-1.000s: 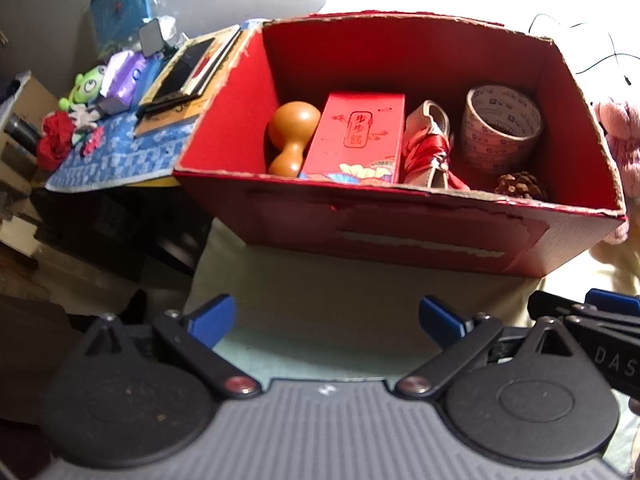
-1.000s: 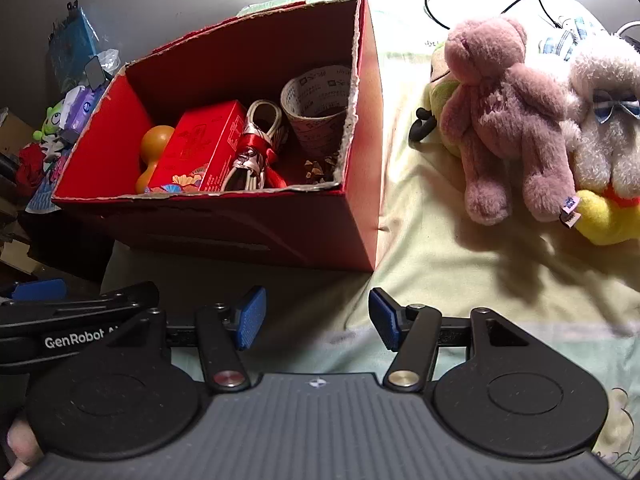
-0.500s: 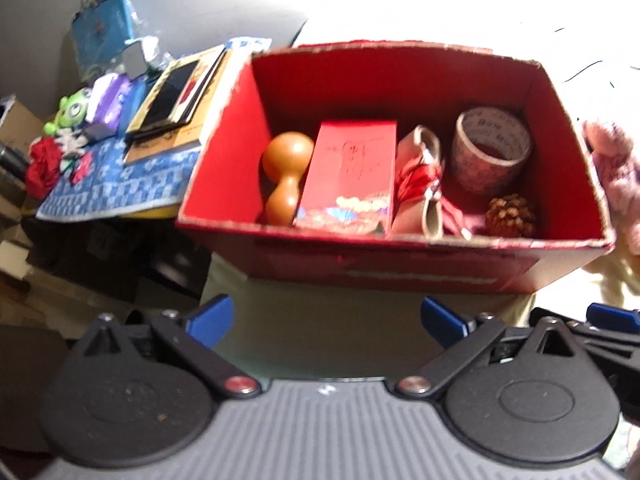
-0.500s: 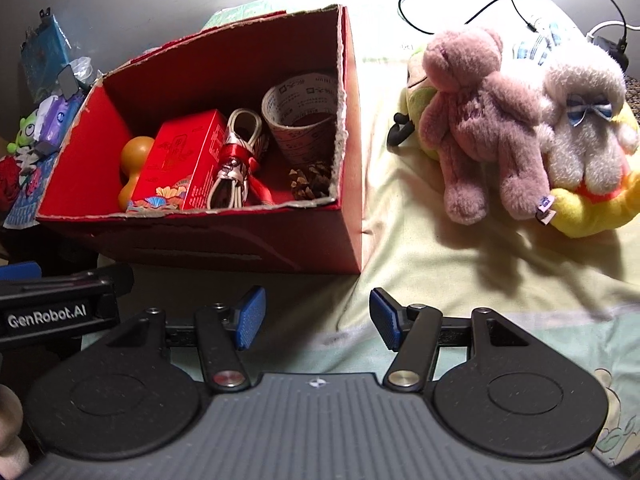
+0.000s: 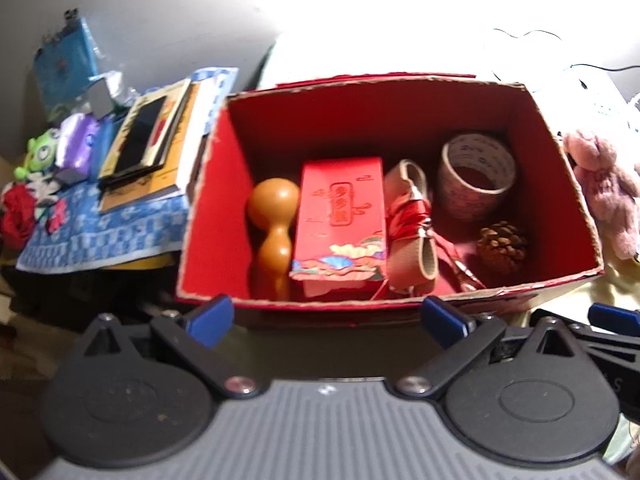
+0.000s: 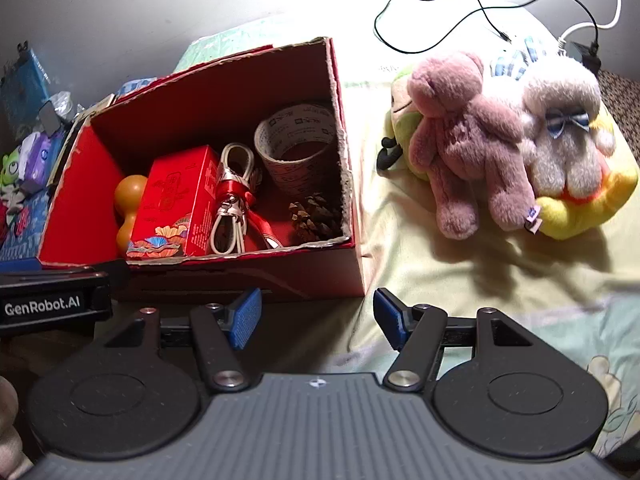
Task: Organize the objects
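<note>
Box filling up, plush toys left outside

Nearest, the left gripper (image 5: 326, 318) hangs spread and empty, and the right gripper (image 6: 318, 318) is opening, with nothing between its jaws. Beyond them the red box (image 6: 352, 184) holds a gourd (image 5: 274, 224), a red packet (image 5: 340, 216), a ribboned cord (image 6: 232, 200), a pinecone (image 5: 502, 246) and tape (image 5: 476, 174). To its right, the plush toys (image 6: 500, 148) lie on the sheet, seemingly unsorted.
</note>
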`<move>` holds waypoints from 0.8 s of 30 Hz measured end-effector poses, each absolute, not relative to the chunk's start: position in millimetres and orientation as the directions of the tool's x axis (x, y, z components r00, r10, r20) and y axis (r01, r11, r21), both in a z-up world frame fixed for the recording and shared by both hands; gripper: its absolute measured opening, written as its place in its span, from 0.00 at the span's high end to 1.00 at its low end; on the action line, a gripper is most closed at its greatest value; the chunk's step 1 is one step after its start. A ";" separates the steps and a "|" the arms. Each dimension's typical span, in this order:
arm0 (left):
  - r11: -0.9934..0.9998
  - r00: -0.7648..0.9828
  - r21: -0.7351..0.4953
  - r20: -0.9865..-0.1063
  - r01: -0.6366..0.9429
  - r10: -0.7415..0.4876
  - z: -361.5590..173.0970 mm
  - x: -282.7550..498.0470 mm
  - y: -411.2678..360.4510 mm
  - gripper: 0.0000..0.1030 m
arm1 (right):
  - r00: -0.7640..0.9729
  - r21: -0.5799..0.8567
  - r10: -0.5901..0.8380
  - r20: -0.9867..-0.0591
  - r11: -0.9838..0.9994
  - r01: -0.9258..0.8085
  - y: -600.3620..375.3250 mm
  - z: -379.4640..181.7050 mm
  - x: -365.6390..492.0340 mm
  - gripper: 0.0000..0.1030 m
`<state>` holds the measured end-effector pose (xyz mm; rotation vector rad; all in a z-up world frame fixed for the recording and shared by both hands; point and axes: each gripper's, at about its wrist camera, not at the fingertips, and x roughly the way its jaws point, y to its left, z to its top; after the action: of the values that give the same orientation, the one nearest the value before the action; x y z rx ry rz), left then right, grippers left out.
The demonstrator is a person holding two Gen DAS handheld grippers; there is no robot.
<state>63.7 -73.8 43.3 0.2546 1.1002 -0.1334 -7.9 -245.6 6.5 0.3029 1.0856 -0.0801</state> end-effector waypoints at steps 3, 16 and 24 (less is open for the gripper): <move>0.956 0.443 0.126 -0.896 0.264 -0.004 41.0 62.8 -77.1 0.02 | 0.467 0.187 0.063 -0.882 0.956 0.224 -243.3 4.0 -9.8 0.37; 0.970 0.409 0.099 -0.912 0.223 -0.001 29.8 41.1 -63.4 0.02 | 0.443 0.173 0.082 -0.893 0.971 0.167 -238.2 -2.3 -6.3 0.36; 0.982 0.340 0.089 -0.940 0.167 0.027 9.0 27.5 -59.5 0.02 | 0.462 0.120 0.055 -0.885 0.986 0.113 -230.7 -4.1 -12.2 0.37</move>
<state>27.5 -59.5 9.0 0.1813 1.2227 -0.0916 -12.2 -230.7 -4.1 0.1704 1.0915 -0.0363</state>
